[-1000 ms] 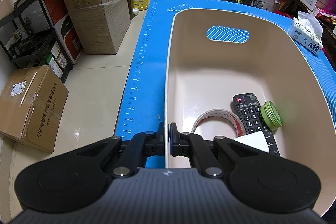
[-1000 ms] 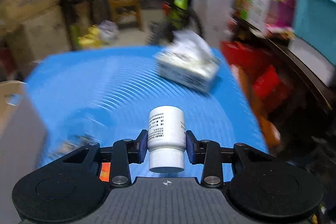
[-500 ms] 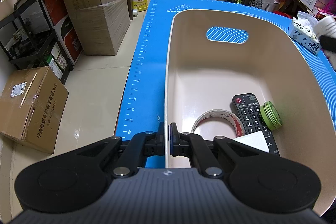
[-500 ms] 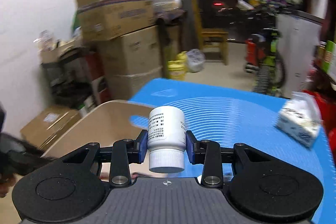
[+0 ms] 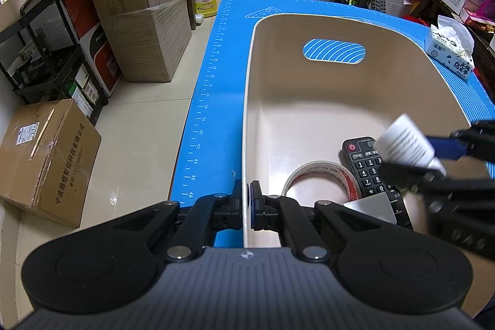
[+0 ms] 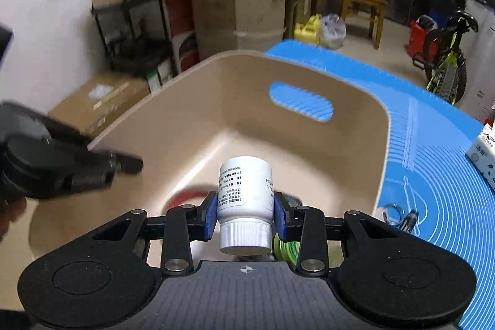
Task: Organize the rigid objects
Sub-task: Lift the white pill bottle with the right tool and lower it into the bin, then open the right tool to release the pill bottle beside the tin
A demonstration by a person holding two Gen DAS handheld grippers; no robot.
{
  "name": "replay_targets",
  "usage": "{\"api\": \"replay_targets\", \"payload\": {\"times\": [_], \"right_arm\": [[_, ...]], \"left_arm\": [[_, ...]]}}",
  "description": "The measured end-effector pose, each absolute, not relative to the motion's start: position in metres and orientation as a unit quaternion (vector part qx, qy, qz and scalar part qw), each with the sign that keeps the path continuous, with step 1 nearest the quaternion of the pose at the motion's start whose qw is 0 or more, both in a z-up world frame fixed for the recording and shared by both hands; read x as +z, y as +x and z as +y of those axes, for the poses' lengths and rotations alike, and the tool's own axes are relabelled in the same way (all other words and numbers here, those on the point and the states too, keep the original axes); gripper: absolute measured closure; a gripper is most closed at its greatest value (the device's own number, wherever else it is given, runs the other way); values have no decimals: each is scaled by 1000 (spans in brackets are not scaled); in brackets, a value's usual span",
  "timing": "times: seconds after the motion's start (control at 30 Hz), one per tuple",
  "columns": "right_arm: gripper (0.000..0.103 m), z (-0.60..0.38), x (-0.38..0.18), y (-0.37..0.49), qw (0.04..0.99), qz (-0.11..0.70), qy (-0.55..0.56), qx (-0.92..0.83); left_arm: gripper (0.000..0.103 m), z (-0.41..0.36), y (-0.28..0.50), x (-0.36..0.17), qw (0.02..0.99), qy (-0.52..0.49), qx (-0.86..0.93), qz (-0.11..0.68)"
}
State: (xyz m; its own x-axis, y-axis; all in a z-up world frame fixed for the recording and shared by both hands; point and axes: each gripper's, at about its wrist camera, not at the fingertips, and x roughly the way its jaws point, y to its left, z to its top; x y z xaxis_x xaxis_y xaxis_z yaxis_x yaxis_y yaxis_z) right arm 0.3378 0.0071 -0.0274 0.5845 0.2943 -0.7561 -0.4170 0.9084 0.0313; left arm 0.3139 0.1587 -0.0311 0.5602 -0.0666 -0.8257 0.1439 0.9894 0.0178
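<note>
The left gripper [image 5: 246, 204] is pinched tight on the near-left rim of the beige tub [image 5: 247, 119] — one finger outside the wall, one inside, with only the thin wall between the pads. The tub sits on a blue mat [image 5: 210, 101].

The right gripper [image 6: 244, 214] is spread about as wide as the white pill bottle [image 6: 245, 190] it clamps; its blue pads press the bottle's sides, cap toward the camera. The bottle hangs over the tub's inside, above the things on the tub floor: a roll of tape [image 5: 321, 175], a black remote [image 5: 365, 166] and a grey card [image 5: 372, 204] lying against them. A green roll [image 6: 283, 248] shows just under the right gripper's finger.

On the mat outside the tub lie a tissue pack [image 5: 450, 51] and a small metal ring [image 6: 392, 211].
</note>
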Motion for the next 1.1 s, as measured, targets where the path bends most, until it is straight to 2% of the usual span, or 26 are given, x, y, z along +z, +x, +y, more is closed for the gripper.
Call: {"api": "replay_targets", "payload": {"times": [0.17, 0.23, 0.33, 0.53, 0.6, 0.63, 0.9, 1.1], "right_arm": [[59, 12, -37, 335, 871, 439, -87, 205], [52, 12, -38, 337, 867, 447, -81, 205], [50, 9, -38, 336, 867, 444, -77, 210], [48, -8, -23, 335, 886, 411, -48, 210], [38, -16, -14, 333, 895, 397, -35, 198], [36, -21, -10, 332, 899, 390, -27, 196], [30, -68, 25, 325, 935, 324, -11, 142], [29, -114, 10, 328, 942, 326, -8, 80]], "left_arm": [[98, 159, 314, -31, 882, 43, -59, 465], [98, 159, 314, -31, 882, 42, -59, 465], [98, 159, 314, -31, 882, 42, -59, 465], [98, 159, 314, -31, 882, 41, -60, 465], [98, 159, 314, -32, 882, 42, -60, 465], [98, 159, 314, -32, 882, 42, -59, 465], [98, 159, 314, -32, 882, 40, -60, 465], [98, 159, 313, -32, 883, 40, -60, 464]]}}
